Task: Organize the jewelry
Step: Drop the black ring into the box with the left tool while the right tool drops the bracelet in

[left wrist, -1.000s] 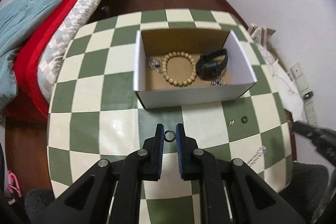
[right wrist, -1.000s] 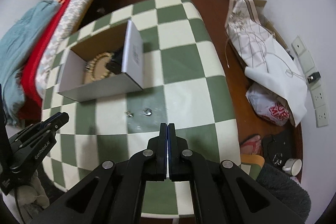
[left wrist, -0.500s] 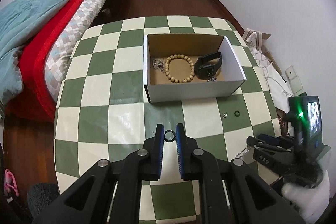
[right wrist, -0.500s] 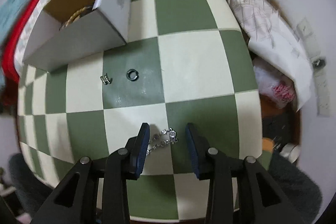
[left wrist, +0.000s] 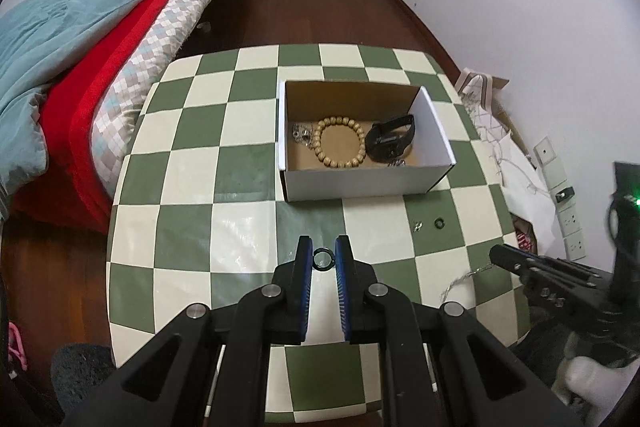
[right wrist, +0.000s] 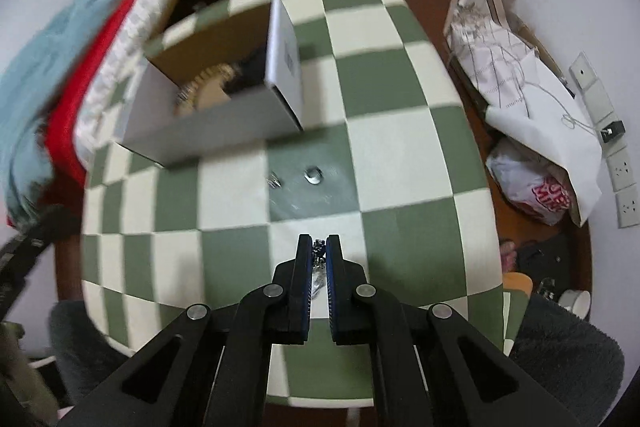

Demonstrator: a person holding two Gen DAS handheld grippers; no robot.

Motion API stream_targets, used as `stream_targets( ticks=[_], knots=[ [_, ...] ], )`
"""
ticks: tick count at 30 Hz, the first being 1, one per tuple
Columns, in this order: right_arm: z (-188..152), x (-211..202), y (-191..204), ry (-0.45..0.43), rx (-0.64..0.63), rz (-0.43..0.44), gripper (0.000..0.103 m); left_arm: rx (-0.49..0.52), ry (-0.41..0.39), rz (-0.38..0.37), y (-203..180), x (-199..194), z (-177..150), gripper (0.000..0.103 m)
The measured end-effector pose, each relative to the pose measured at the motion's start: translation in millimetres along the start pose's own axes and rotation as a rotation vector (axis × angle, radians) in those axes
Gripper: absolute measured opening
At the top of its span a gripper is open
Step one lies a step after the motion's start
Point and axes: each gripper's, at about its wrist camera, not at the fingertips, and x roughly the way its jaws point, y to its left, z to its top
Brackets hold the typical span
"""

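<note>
The left claw (left wrist: 322, 259) is pinched on a small dark ring (left wrist: 322, 259), held between its blue pads above the green-and-cream checked bench (left wrist: 192, 195); the right claw (right wrist: 319, 251) has just been closing and now grips a silvery chain (right wrist: 318, 267), whose links show between its nearly touching pads and hang a little below them; in the left wrist view the right claw sits at the right edge of the bench with the chain trailing from its tip toward the near side

A white cardboard box (left wrist: 360, 183) with a brown inside stands open on the far half of the bench; in it lie a wooden bead bracelet (left wrist: 341, 142) in the middle, a black wristband (left wrist: 390, 143) to its right, a small silvery cluster (left wrist: 302, 135) to its left, and another small silvery piece (left wrist: 397, 163) near the front wall; on the bench just near of the box's right corner lie a second dark ring (left wrist: 440, 223) and, just left of it, a tiny silver piece (left wrist: 418, 226), apart from each other

Left of the bench is a bed (left wrist: 120, 39) with red, teal and checked covers; right of it, on the wooden floor by the wall, a white paper bag (right wrist: 520, 87) and a red-printed plastic bag (right wrist: 536, 187)
</note>
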Motion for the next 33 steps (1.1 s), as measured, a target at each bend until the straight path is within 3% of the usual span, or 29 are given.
stream_targets(
  ticks=[6, 14, 22, 33],
  knots=[
    [26.5, -41.7, 22.7, -0.075, -0.022, 0.063, 0.007, -0.005, -0.021, -0.02, -0.8, -7.1, 16.2, 0.009],
    [83.3, -74.1, 59.5, -0.158, -0.095, 0.099, 0.007, 0.009, -0.038, -0.046, -0.3, -2.7, 69.9, 0.009],
    [136.5, -29.9, 78.7, -0.091, -0.145, 0.041, 0.007, 0.03, 0.037, -0.043, 9.1, 40.5, 120.0, 0.009],
    [156.4, 28.7, 73.9, 0.043, -0.153, -0.013, 0.007, 0.019, 0.219, -0.035, 20.9, 105.2, 124.2, 0.009]
  ],
)
